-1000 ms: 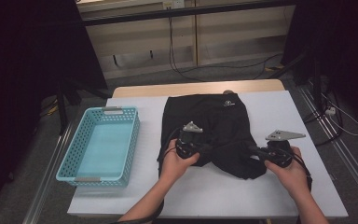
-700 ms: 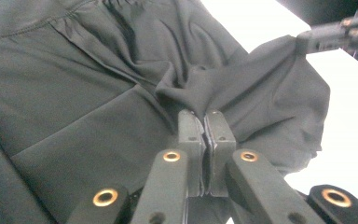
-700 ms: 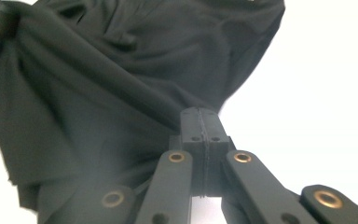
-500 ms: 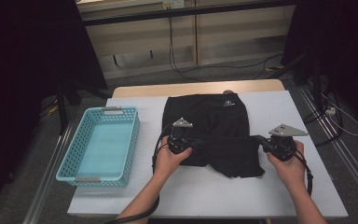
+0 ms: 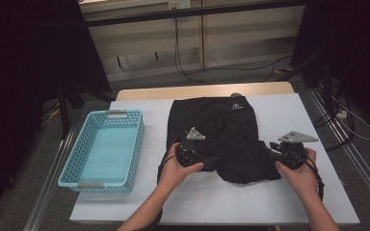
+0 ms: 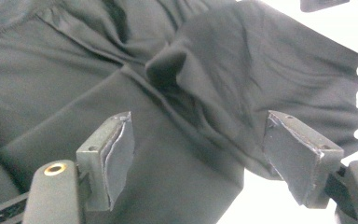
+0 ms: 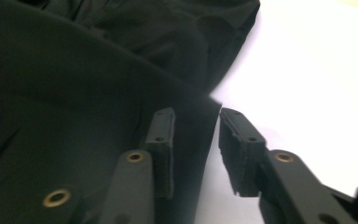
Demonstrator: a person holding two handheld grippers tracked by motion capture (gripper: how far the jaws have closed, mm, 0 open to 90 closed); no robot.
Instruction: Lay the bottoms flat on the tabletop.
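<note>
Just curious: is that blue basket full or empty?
Empty. The high view shows the blue basket with its bare floor and nothing inside.

White table [image 5: 318, 202] with black garment [image 5: 231, 130], teal basket [image 5: 135, 144].

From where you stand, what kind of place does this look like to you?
Probably a lab or studio set up for recording handling work, not a home. A white-topped table stands alone with dark curtains at both sides, loose cables trail over the floor behind it, and a person works a black garment with hand-held tools.
</note>
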